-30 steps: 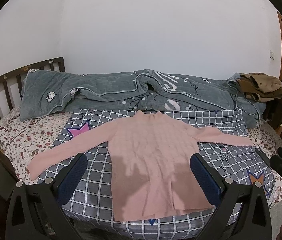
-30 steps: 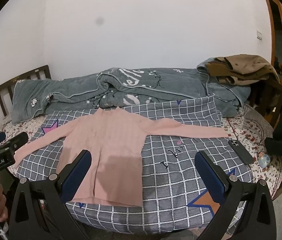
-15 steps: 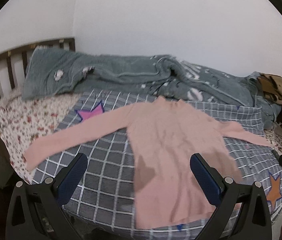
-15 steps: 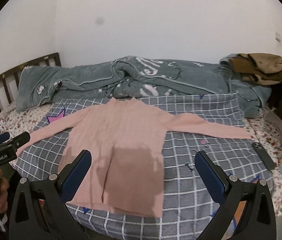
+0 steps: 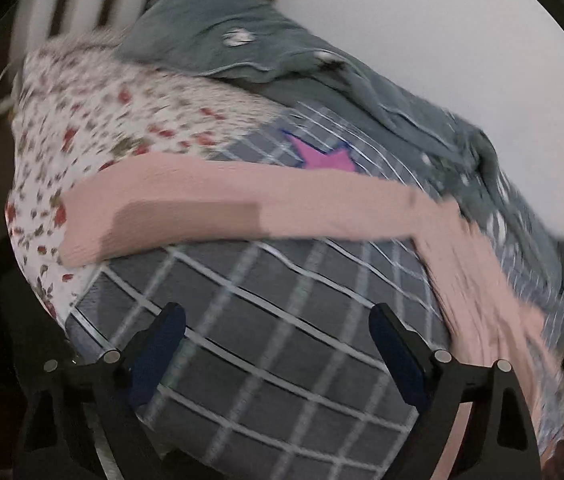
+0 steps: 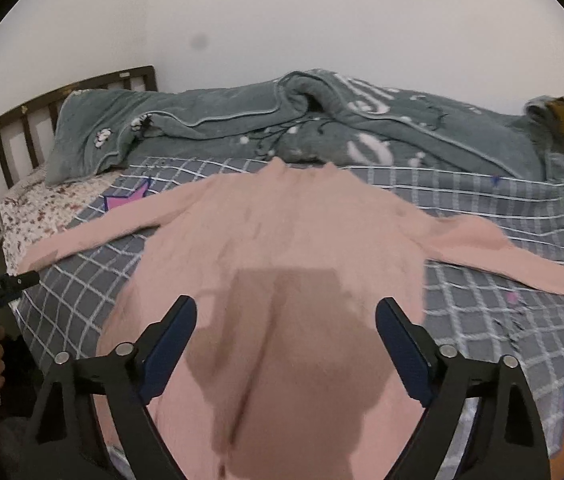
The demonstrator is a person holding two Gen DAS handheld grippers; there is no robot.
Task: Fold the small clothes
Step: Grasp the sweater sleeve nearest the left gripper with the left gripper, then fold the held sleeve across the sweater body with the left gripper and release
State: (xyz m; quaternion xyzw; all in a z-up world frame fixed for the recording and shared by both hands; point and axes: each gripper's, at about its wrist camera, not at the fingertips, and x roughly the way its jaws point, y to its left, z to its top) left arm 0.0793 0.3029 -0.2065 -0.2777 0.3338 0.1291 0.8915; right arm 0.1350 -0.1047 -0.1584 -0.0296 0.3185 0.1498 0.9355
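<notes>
I see the pink sweater point(image 6: 282, 240) lying flat on the bed point(image 6: 522, 320), soft, light and floppy, so with my left hand-held gripper point(image 5: 277, 344) and right hand-held gripper point(image 6: 286, 332) both wide, empty and just narrowing, I judge each sleeve cuff the place to pinch.

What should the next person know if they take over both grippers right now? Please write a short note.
Left gripper: open, jaws just narrowed a little, nothing between them; it hangs over the checked blanket, near the sweater's sleeve.
Right gripper: open, jaws also just narrowed a little, holding nothing; it hangs over the lower body of the pink sweater.
The sweater lies flat on the bed, both sleeves spread out, neck toward the grey quilt.
Done: sweater laid out.
Left: every fold. Probably start by bringing the sleeves in over the body.
</notes>
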